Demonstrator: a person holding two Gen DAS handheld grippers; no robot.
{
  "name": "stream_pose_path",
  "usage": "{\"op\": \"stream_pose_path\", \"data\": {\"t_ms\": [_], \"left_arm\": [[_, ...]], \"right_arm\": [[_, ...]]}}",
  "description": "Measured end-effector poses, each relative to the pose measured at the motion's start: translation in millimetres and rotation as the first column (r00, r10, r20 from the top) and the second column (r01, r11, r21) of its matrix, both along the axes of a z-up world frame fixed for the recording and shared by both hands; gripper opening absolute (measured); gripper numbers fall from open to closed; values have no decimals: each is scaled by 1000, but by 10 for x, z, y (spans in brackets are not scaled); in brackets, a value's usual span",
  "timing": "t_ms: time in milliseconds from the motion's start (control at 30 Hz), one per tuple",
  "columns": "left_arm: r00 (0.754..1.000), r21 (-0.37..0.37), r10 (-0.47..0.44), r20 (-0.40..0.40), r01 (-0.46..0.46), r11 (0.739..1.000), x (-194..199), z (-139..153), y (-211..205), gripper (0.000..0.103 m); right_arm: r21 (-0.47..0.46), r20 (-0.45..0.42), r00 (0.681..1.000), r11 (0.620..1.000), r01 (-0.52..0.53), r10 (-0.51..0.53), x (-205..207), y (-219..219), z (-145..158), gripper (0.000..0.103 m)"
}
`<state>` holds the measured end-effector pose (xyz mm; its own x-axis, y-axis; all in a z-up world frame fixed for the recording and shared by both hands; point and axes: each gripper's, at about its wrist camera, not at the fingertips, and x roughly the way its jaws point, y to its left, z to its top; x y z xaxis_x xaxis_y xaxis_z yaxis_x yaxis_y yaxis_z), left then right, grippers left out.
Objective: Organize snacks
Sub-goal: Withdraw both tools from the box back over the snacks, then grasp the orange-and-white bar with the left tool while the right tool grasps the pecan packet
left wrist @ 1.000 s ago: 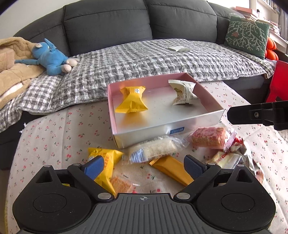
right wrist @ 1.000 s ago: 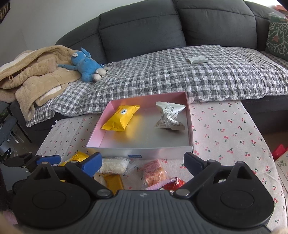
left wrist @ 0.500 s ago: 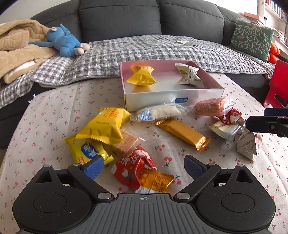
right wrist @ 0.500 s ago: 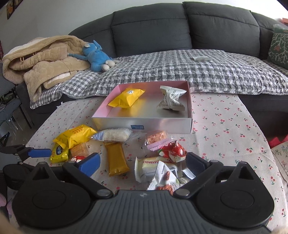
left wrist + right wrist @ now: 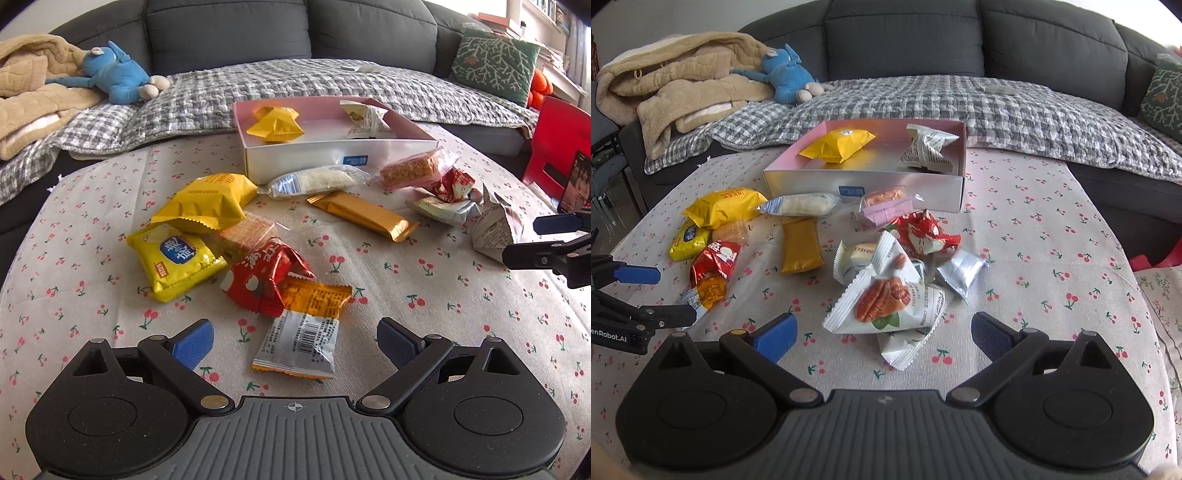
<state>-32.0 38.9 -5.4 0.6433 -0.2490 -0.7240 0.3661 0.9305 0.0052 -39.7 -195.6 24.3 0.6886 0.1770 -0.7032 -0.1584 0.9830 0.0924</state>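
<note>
Both tongs are held low and level over the cherry-print surface [image 5: 424, 280], jaws spread wide and nothing gripped. The left tongs [image 5: 293, 341] are aimed at an orange-and-silver packet [image 5: 303, 332]; the right tongs [image 5: 882, 334] at a pecan packet [image 5: 886, 299]. Loose snacks are scattered before the pink box [image 5: 864, 184], where two packets lie.

Glossy foil snack wrappers [image 5: 888, 301] lie on matt cotton-looking tablecloth [image 5: 1034, 258]; box [image 5: 864, 186] perhaps cardboard.

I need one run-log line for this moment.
left gripper: open, empty | right gripper: open, empty | box: two snacks inside | other snacks: on table
</note>
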Motion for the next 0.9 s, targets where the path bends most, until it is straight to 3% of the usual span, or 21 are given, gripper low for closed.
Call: {"op": "stream_pose_path", "data": {"t_ms": [333, 900], "left_arm": [[999, -31, -13, -52, 12, 999, 68, -117, -40, 87], [996, -78, -48, -70, 42, 996, 102, -74, -109, 42]], "right_arm": [[-23, -12, 1000, 1000, -14, 14, 72, 21, -97, 98], [-117, 19, 999, 992, -45, 47, 202, 140, -168, 75]]}}
